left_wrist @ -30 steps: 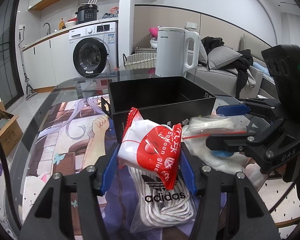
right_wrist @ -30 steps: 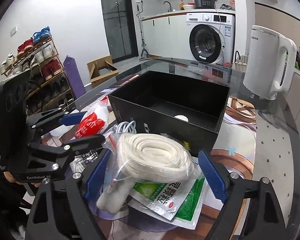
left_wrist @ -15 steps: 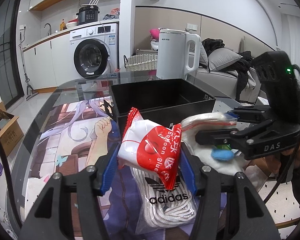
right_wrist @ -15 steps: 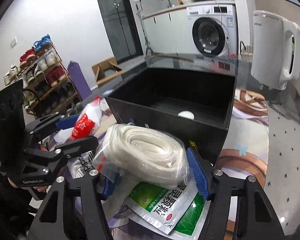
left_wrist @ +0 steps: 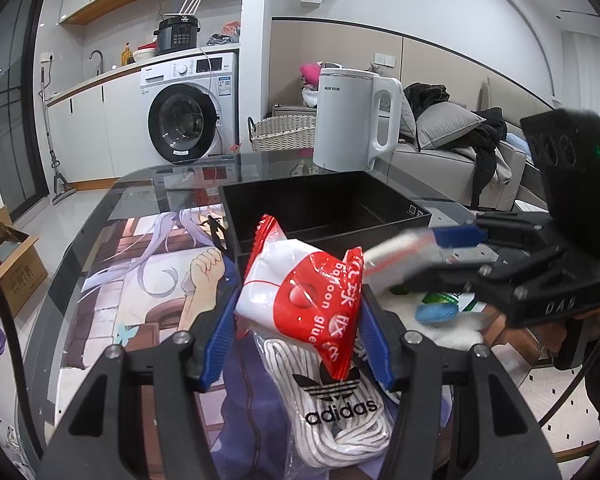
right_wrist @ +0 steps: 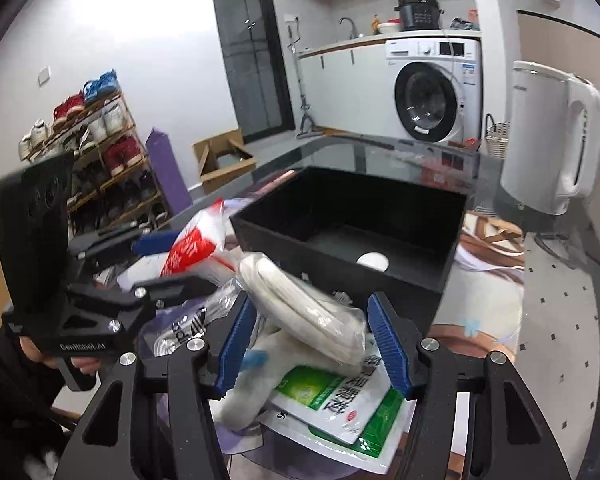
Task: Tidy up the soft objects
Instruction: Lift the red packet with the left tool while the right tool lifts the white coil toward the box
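Observation:
My left gripper (left_wrist: pixel 298 332) is shut on a red and white balloon-glue packet (left_wrist: pixel 300 296), held above a clear bag of white laces (left_wrist: pixel 340 420) on the table. My right gripper (right_wrist: pixel 312 340) has its jaws closing, and the blue pads press a clear bag with a white coiled cord (right_wrist: pixel 300 308) that hangs tilted above the pile. The black open box (right_wrist: pixel 340 276) stands just beyond both grippers, with a small white disc (right_wrist: pixel 372 260) on its floor. In the left wrist view the right gripper (left_wrist: pixel 432 254) reaches in from the right with the coil bag (left_wrist: pixel 396 248).
A green and white packet (right_wrist: pixel 340 396) and a white bag with something blue (left_wrist: pixel 436 312) lie under the right gripper. A white kettle (left_wrist: pixel 352 120) stands behind the box on the glass table (left_wrist: pixel 100 264). A washing machine, sofa and shoe rack lie beyond.
The right gripper's jaws have come in onto the coil bag and raised it, tilted, off the pile. The left gripper with its packet has stayed put.

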The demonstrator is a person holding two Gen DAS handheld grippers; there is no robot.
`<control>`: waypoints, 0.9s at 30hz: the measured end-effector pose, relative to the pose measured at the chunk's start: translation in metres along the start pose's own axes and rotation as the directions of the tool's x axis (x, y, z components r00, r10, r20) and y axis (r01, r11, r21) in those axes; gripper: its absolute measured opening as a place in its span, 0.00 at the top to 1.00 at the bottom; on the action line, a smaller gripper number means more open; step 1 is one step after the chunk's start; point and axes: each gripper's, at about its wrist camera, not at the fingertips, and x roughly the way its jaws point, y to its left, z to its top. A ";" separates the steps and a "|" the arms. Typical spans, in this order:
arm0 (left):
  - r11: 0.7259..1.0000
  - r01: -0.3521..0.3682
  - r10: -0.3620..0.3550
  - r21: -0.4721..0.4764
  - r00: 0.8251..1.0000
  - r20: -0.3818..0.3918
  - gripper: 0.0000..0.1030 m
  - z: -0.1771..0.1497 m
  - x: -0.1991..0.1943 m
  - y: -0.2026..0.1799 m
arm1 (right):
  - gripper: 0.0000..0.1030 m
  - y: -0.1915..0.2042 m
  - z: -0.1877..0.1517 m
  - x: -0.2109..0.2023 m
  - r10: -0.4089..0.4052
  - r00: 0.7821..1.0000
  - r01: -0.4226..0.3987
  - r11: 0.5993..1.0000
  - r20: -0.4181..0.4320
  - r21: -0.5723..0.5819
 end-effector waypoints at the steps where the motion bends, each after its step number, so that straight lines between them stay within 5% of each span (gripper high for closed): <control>1: 1.000 -0.001 0.001 0.001 1.000 0.000 0.45 0.000 0.000 0.000 | 0.42 0.001 0.000 0.002 0.007 1.000 -0.007 1.000 -0.008 0.002; 7: 1.000 -0.001 0.001 0.001 1.000 -0.001 0.45 0.001 0.000 0.000 | 0.42 0.006 0.000 0.012 -0.023 1.000 0.023 0.999 -0.020 -0.026; 9: 1.000 -0.003 0.003 -0.001 1.000 -0.003 0.45 0.000 0.000 0.001 | 0.59 0.010 -0.001 0.014 -0.041 0.999 0.040 0.998 -0.008 -0.047; 15: 1.000 -0.003 0.003 0.000 1.000 0.004 0.45 0.001 -0.001 0.002 | 0.81 0.017 -0.003 0.007 -0.080 0.995 0.085 0.993 0.061 -0.082; 27: 1.000 -0.010 0.010 0.002 0.999 0.041 0.45 0.013 -0.006 0.005 | 0.85 0.012 0.009 -0.031 -0.050 0.986 0.056 0.998 0.161 -0.038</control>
